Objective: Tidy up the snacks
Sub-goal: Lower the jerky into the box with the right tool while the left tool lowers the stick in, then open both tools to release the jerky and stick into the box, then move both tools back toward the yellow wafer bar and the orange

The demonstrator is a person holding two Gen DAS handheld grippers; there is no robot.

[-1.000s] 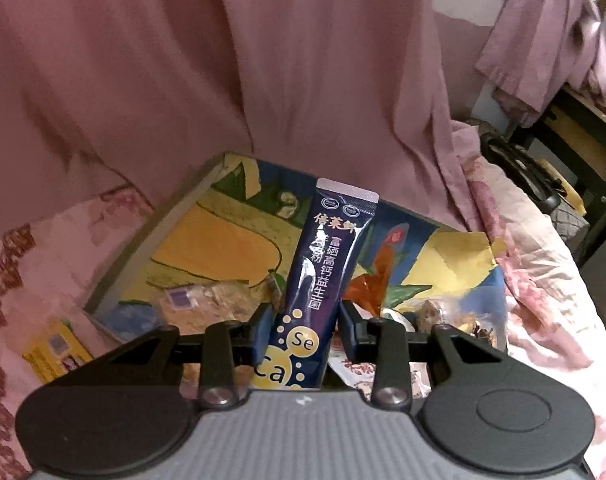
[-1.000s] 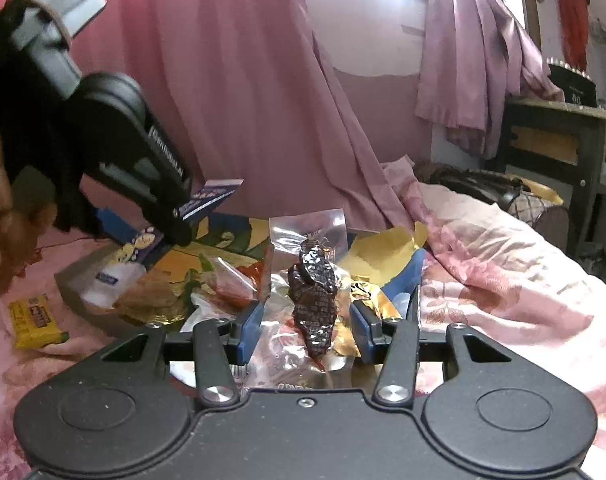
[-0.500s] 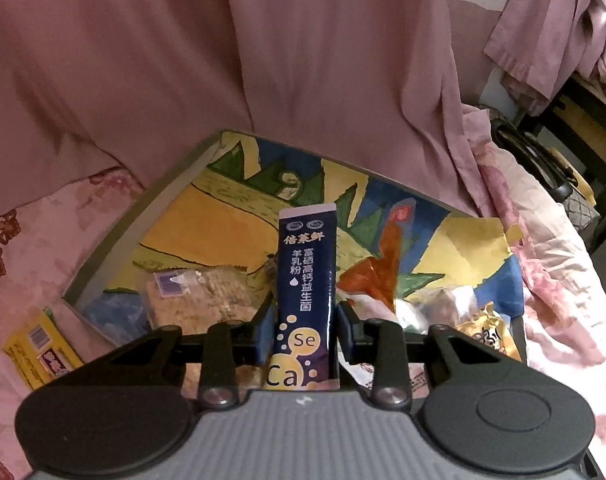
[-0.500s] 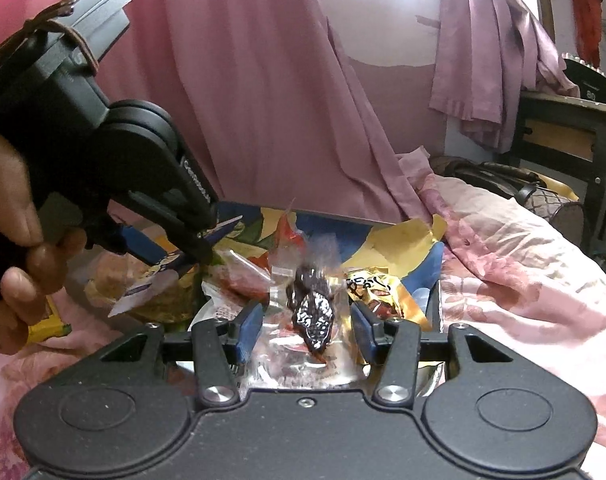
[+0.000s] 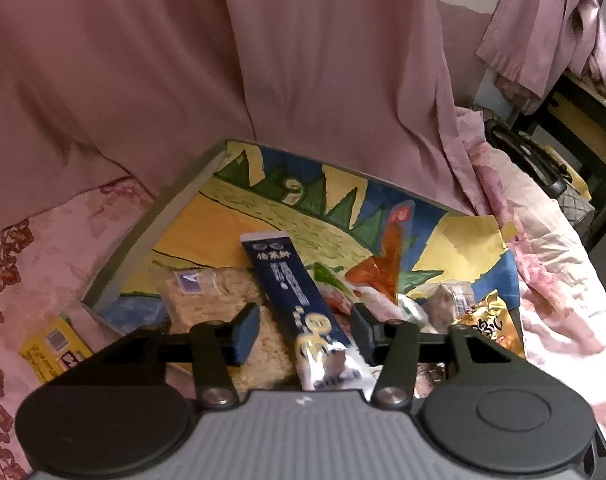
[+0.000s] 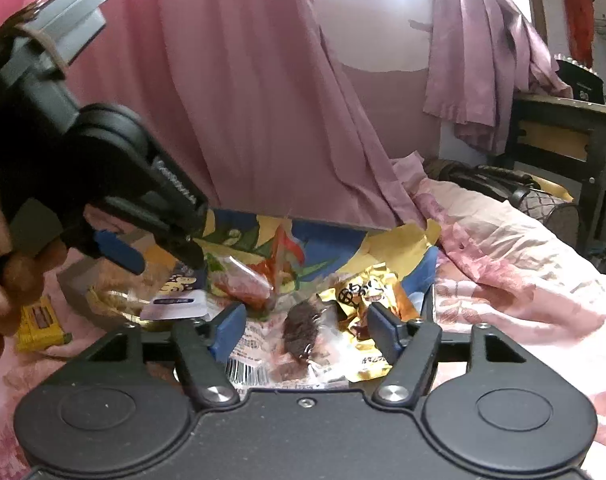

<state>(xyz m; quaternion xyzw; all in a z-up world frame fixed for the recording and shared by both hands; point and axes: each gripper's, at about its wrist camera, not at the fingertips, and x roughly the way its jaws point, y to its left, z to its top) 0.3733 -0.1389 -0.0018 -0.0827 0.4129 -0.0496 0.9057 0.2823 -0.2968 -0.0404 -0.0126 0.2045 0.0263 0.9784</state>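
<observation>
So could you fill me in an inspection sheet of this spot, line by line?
Surface: pink flowered bedspread under a colourful tray.
Job's things: dark blue sachet, cracker pack, gold packet, dried-fruit pouch, all lying in the tray.
Clutter: yellow packet beside the tray.
Grippers: left hand-held gripper opening, sachet loose between its jaws; right hand-held gripper opening over the pouch.
Cables: nothing seen.
Surroundings: pink curtain, dark bag.

Left claw opening, blue sachet between
</observation>
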